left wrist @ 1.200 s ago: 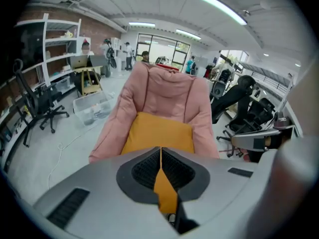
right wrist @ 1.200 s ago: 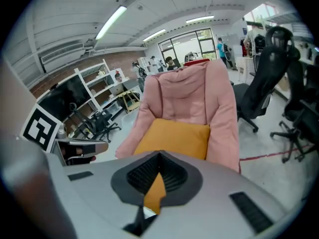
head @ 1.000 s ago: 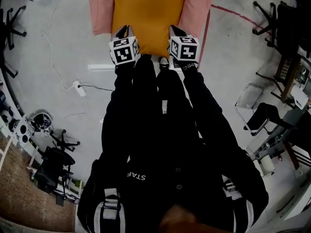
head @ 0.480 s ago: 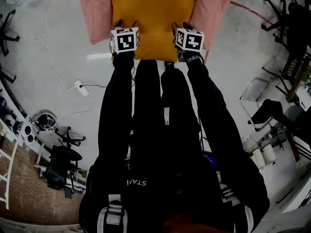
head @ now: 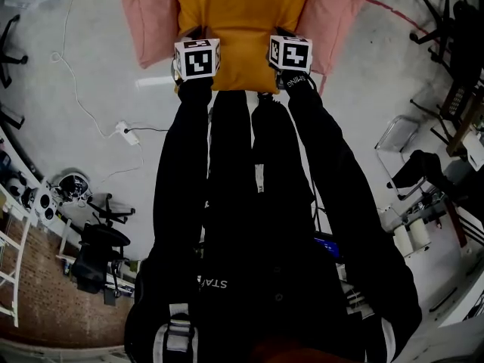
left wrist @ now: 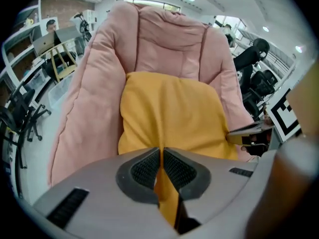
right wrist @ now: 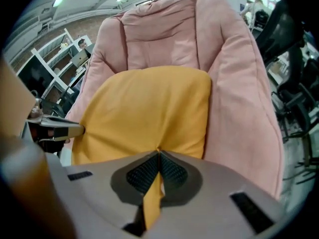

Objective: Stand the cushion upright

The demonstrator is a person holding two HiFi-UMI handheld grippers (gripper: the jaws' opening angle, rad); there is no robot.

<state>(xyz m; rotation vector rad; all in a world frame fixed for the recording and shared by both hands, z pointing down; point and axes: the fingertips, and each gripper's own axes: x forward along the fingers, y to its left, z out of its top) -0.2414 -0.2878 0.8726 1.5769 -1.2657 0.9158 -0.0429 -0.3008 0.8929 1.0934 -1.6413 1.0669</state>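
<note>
An orange cushion (head: 246, 21) lies flat on the seat of a pink padded chair (head: 151, 21). My left gripper (head: 193, 38) is at the cushion's near left edge; its jaws are closing, with a fold of the orange fabric (left wrist: 169, 113) pinched between the pads (left wrist: 144, 169). At the near right edge my right gripper (head: 287, 38) is shut on a fold of the same cushion (right wrist: 149, 113), the fabric running down between its pads (right wrist: 172, 173). Each gripper view shows the other gripper's jaw tip at the cushion's far side.
The pink chair's back and arms (left wrist: 94, 108) (right wrist: 239, 98) rise round the cushion. A white cable and power strip (head: 125, 136) lie on the floor at left. Office chairs (head: 423, 172) stand at right, more gear (head: 94, 248) at lower left.
Both grippers have sunk onto the cushion's near edge. Their jaws stood spread half a second ago and now pinch the fabric.
</note>
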